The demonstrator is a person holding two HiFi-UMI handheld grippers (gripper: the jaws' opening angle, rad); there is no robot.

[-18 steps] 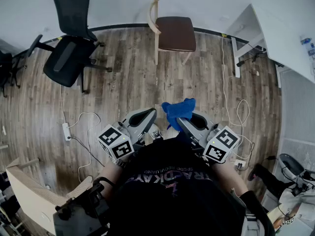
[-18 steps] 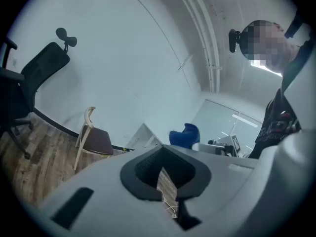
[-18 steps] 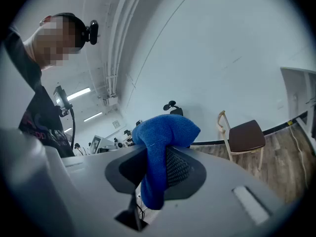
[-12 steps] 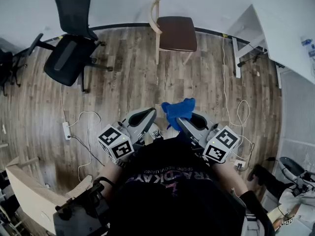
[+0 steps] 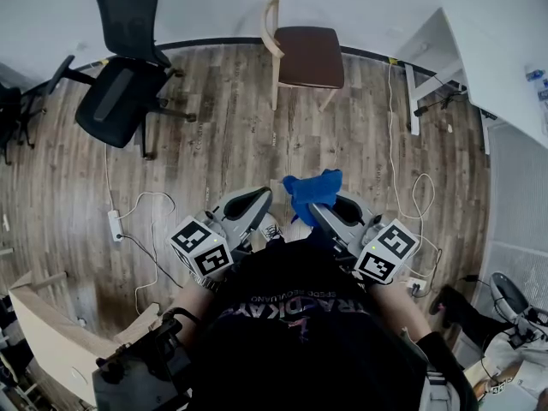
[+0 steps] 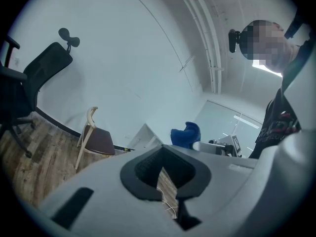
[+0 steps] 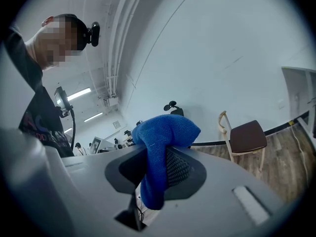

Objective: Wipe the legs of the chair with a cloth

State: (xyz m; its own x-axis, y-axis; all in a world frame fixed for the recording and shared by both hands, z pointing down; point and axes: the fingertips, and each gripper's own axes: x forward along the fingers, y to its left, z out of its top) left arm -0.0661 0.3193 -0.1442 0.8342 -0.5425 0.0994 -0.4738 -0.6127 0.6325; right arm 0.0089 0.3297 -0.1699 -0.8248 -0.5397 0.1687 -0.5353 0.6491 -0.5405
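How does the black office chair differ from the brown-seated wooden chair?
The office chair is all black with armrests and a star base; the wooden chair has a brown seat on pale straight legs. The office chair's back is tall; the wooden chair's is low. Both stand upright on the floor.

Head view looks steeply down from above the person onto the floor, the wooden chair far ahead. Both gripper views sit close behind their own jaws, tilted up toward the wall. All three views share that chair.
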